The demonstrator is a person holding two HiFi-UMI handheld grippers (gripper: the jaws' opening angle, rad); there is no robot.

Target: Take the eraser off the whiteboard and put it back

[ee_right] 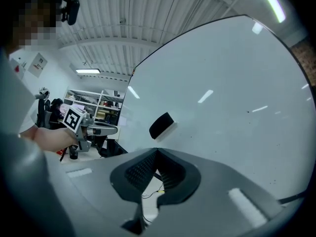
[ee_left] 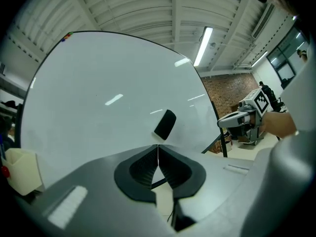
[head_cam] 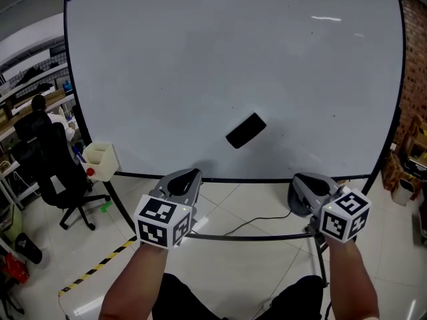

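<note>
Head view shows you the black rectangular eraser [head_cam: 245, 131] stuck tilted on the large white whiteboard [head_cam: 200, 59]; your left gripper [head_cam: 191, 174] and right gripper [head_cam: 300, 178] are pressed together, empty.

Black office chair [head_cam: 52, 171] left of a cream holder [head_cam: 100, 160], striped floor tape [head_cam: 100, 267] below, brick wall [head_cam: 415, 45] at right.
</note>
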